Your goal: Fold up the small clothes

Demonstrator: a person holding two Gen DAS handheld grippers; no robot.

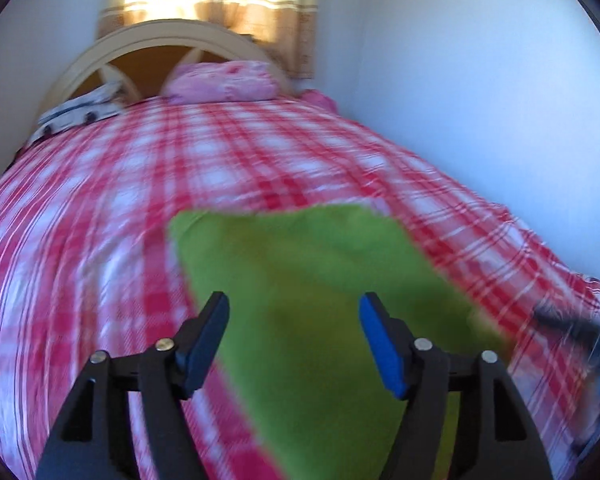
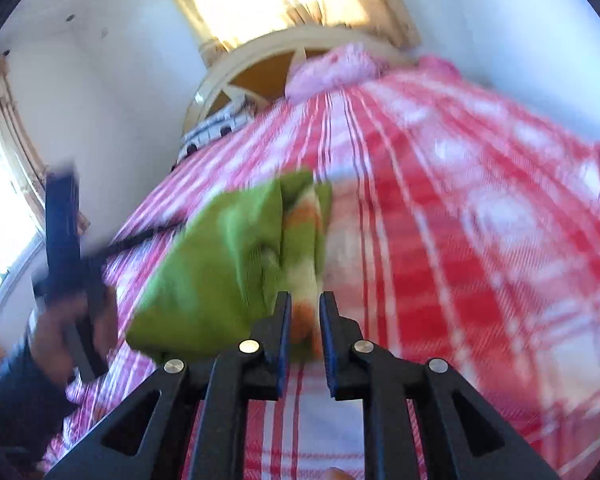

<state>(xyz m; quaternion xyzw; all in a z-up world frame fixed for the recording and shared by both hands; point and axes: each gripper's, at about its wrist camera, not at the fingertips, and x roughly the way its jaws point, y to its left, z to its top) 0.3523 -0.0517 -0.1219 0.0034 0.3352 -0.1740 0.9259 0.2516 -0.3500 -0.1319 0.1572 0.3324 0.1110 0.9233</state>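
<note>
Our left gripper [image 1: 294, 312] gapes empty over the green cloth [image 1: 320, 280]; our right gripper [image 2: 305, 308] pinches its edge, with the plaid bedspread [image 1: 100, 200] bare beyond.

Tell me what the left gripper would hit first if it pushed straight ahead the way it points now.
Most likely the green garment: it fills the space between and beyond the left gripper's open fingers. Behind it lies the red plaid bedspread. The blur leaves the depth unclear.

A: Both views are smeared with motion blur. The green garment [image 1: 320, 280] runs off the 6 o'clock edge behind the left gripper [image 1: 294, 340].

B: In the right wrist view the left gripper [image 2: 66, 240] at 9 o'clock is a dark streak. Whether the right gripper [image 2: 305, 332] pinches the cloth, I cannot tell.
</note>
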